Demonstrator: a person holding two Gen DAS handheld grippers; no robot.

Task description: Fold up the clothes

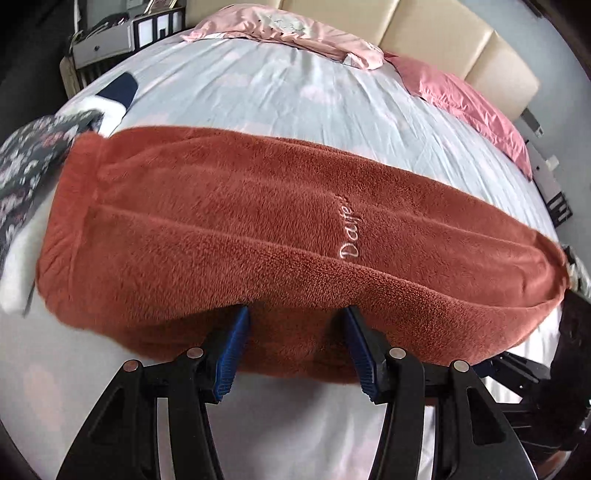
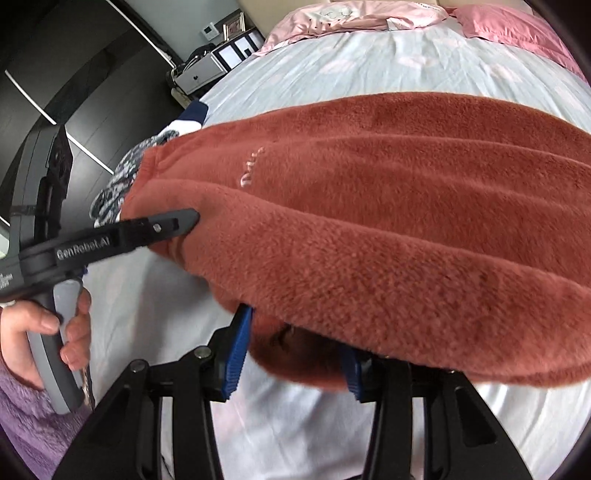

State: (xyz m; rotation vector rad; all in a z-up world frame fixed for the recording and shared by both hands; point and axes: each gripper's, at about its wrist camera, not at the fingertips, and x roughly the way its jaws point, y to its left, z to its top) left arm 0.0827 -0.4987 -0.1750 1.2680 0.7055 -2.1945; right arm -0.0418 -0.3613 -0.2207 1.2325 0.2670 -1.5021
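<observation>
Fleece: rust-red, white script embroidery near centre. Sheet: pale blue-grey with faint pink patches. Pillows at far right: pink; quilt at far edge lighter pink. Headboard: beige. Garment at left: dark with white floral print. Pads: blue. Sleeve, near left: lilac.

A bed in pale blue sheets meets a beige padded headboard, pink pillows alongside; dark wardrobe doors stand nearby.
</observation>
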